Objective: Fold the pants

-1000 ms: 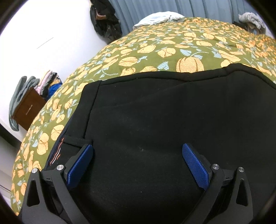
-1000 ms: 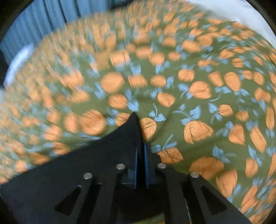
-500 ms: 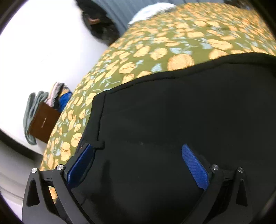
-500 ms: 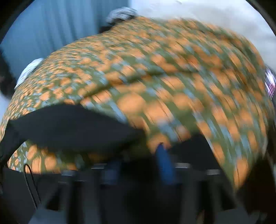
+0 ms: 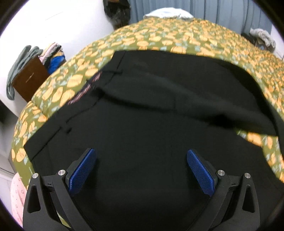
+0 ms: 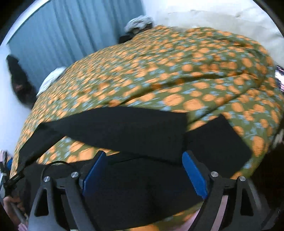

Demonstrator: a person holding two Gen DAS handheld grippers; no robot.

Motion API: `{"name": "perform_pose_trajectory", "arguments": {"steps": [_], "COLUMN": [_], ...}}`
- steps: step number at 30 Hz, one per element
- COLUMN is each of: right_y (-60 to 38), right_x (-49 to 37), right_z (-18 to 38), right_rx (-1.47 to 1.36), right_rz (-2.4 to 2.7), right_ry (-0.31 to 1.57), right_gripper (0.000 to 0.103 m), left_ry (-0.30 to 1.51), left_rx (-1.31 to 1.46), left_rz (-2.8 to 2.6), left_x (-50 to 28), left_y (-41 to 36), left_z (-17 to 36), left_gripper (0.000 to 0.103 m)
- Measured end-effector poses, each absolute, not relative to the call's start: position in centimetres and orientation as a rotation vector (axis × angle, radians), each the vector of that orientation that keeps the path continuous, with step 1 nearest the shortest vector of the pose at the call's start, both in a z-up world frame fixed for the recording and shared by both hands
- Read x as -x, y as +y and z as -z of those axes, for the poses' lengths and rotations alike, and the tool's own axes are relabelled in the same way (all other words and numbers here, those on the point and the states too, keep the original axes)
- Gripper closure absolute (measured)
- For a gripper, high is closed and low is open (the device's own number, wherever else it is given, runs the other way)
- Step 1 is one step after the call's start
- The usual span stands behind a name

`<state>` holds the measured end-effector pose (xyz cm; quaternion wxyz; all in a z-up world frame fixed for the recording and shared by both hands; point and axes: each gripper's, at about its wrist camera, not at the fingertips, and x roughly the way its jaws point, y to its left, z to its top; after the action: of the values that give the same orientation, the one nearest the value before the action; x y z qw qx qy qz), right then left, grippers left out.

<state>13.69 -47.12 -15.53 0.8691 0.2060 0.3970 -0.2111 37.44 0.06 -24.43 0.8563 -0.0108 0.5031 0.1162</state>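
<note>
Black pants (image 5: 150, 115) lie on a bed with an olive cover printed with orange pumpkins (image 5: 177, 37). In the left wrist view the waistband with a belt loop is at the left, and one leg lies across the upper part. My left gripper (image 5: 141, 168) is open above the black cloth, holding nothing. In the right wrist view the pants (image 6: 124, 129) spread in two legs, their ends at the right. My right gripper (image 6: 143, 168) is open over the near leg, empty.
A brown cabinet (image 5: 29, 76) piled with clothes stands left of the bed by a white wall. Blue curtains (image 6: 71, 35) hang behind the bed. Clothes heaps (image 5: 166, 14) lie at the far edge. Pink cloth (image 5: 16, 195) shows at the near left.
My right gripper was shut on a pant leg one second ago; it has let go and now stands open. The left view has pulled back, showing more of the pants.
</note>
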Motion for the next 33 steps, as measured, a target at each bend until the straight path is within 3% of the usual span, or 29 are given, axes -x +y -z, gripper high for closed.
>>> {"name": "perform_pose_trajectory", "arguments": {"steps": [20,28,33], "right_y": [-45.1,-47.0,-51.9], "right_x": [-10.4,-12.1,-12.0], "right_z": [16.5,22.1,24.7], "right_rx": [-0.584,-0.766,-0.995], "right_rz": [0.271,0.226,0.373], "right_ry": [0.698,0.781,0.676], "right_gripper": [0.016,0.016,0.016], "left_ry": [0.962,0.949,0.947], "left_rx": [0.008,0.003,-0.006], "left_rz": [-0.323,-0.327,-0.323], "left_x": [-36.8,-36.5,-36.3], "left_y": [2.2,2.0,1.9], "left_z": [26.7,26.8,26.9], "left_gripper": [0.0,0.0,0.0]}}
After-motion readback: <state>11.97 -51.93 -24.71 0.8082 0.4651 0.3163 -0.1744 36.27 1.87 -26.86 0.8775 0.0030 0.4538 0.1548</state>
